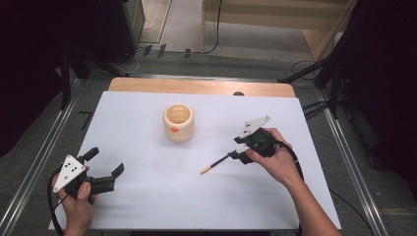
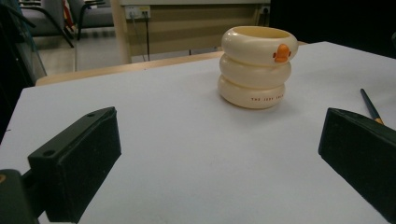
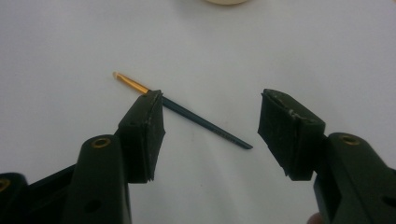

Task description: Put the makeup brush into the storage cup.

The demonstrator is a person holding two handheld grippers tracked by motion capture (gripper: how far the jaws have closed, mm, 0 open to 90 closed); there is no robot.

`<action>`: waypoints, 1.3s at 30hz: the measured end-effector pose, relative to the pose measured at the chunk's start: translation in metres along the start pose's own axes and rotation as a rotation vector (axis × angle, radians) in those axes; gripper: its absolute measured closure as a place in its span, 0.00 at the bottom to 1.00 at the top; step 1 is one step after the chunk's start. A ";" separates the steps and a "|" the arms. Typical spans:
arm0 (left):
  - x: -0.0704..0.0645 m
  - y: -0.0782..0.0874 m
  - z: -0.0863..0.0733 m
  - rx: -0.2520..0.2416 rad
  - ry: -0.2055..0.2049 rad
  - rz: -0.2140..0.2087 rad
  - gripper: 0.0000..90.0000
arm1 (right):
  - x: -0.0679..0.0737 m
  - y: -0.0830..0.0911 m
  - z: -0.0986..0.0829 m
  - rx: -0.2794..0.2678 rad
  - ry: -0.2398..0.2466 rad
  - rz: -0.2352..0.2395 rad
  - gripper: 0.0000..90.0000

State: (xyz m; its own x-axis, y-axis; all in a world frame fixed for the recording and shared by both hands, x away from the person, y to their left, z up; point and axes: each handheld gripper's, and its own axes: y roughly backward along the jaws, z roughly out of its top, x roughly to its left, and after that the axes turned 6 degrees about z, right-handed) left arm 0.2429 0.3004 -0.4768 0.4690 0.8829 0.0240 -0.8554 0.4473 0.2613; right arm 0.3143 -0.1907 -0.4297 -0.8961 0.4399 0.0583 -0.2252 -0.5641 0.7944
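Right gripper (image 1: 236, 149) poised over brush (image 1: 215, 163), jaws apart, straddling the dark handle, probably to pinch it. Brush flat on the sheet, at four o'clock from cup (image 1: 178, 122). Left gripper (image 1: 104, 168) parked at eight o'clock, jaws spread, idle.

Both the left gripper (image 1: 104, 169) and right gripper (image 1: 235, 153) hold their fingers wide apart.

The white desk (image 1: 196, 196) is evenly lit from overhead while the surroundings stay dark. Shadows are faint. Both gripper views look soft and slightly grainy.
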 end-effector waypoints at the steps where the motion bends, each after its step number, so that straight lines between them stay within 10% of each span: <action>1: 0.000 0.000 0.000 0.001 0.000 0.000 0.00 | -0.001 -0.002 0.002 0.012 0.011 0.010 0.49; 20: -0.002 -0.002 0.001 0.003 -0.005 -0.012 0.00 | -0.006 -0.044 0.030 0.321 0.248 0.106 0.58; 39: -0.003 -0.003 0.000 0.005 -0.007 -0.018 0.00 | -0.010 -0.079 0.037 0.502 0.315 0.142 0.67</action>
State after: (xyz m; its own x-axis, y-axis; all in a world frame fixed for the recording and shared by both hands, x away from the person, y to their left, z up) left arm 0.2439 0.2961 -0.4773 0.4857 0.8737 0.0265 -0.8457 0.4621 0.2669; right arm 0.3556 -0.1246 -0.4703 -0.9915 0.1132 0.0639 0.0440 -0.1699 0.9845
